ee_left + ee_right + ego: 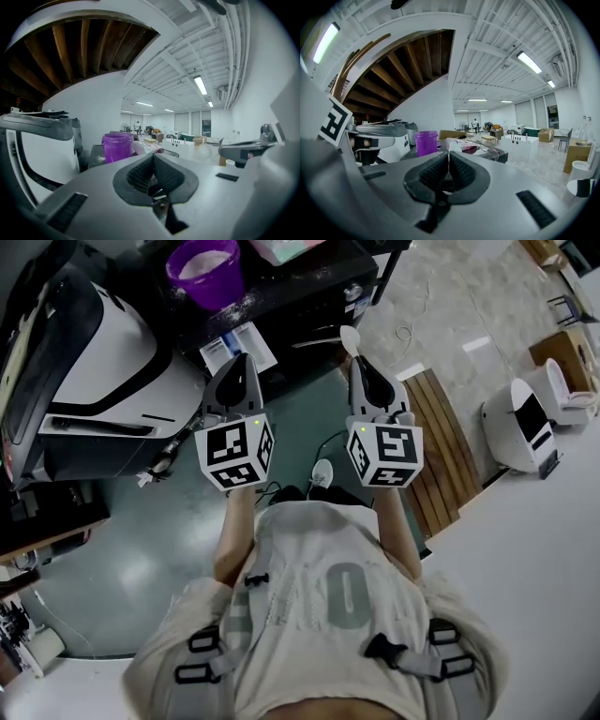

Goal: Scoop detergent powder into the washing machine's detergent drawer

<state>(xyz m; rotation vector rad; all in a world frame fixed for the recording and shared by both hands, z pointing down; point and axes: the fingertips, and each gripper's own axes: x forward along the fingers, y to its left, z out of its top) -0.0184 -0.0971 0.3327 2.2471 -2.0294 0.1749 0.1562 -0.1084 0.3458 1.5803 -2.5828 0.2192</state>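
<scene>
**Spoon in my right, powder far-left**

My right gripper [360,364] is clamped on a white spoon [349,337], its bowl pointing far. My left gripper [241,364] is closed on nothing. The purple tub [208,285] of white powder [202,261] sits far-left of the spoon on the black table [300,298]. The washing machine [94,362] stands further left, but I can't make out its drawer.

Bench [309,296] with the washing machine [94,362] left of it
On the bench, the tub [204,270] stands near the left edge, a bag [286,247] to its right. A leaflet [236,345] lies at the front left corner. The scoop [349,337] is over the front edge.
</scene>
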